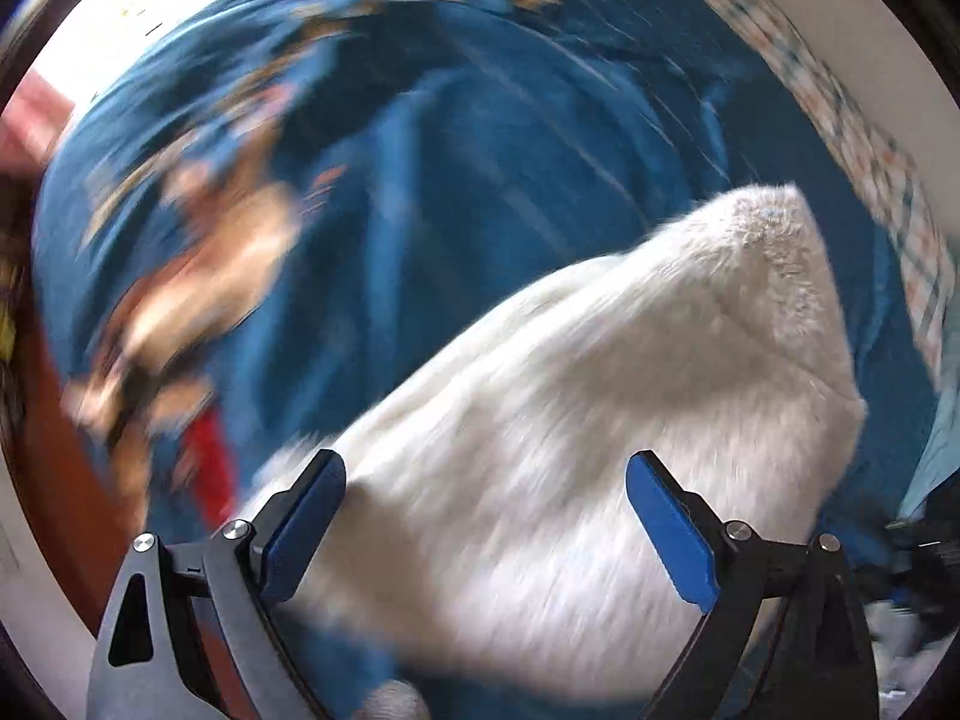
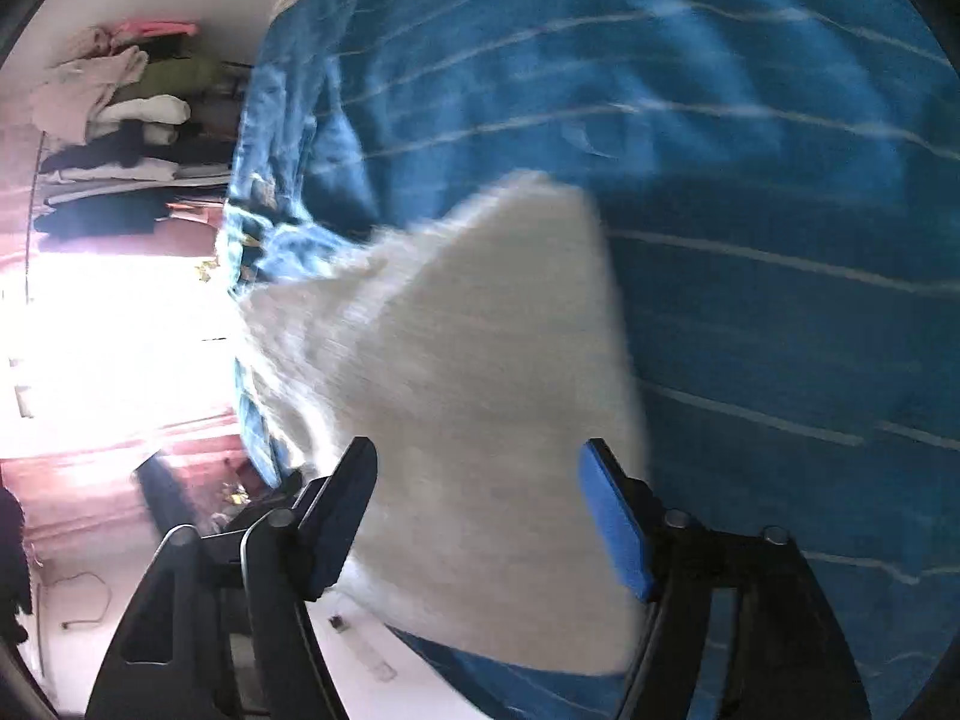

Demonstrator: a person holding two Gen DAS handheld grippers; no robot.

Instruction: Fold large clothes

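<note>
White fleece garment [image 1: 570,450]: a thick, fuzzy, pale piece lying on a blue bedspread [image 1: 480,150]; in the right wrist view the same garment [image 2: 480,390] tapers to a rounded corner pointing away from the camera.
Bedspread: blue with thin pale stripes [image 2: 780,180], and a tan and orange printed pattern toward its far left side in the left view.
Left gripper [image 1: 486,516]: fingers spread wide, the blue pads [image 1: 672,534] standing on either side of the fleece with nothing pinched between them.
Right gripper [image 2: 477,510]: likewise wide open, straddling the fleece without a hold on it (whether any pad brushes the pile is lost in the blur).
Blur: both views are streaked, so both tools are probably moving quickly.
Step in hand, as I judge it: coming in over the near edge of the garment to take a hold for a fold.
Doing it well: slow down before closing; bite only the fleece layers meant to travel, not the bedspread under them; set the two holds level and well apart along one edge so the fold line comes out straight.
Risk: thick pile can slip from a shallow pinch, so the pads should go deep.
Background: stacked clothes on shelves [image 2: 120,138] off the bed's edge.
</note>
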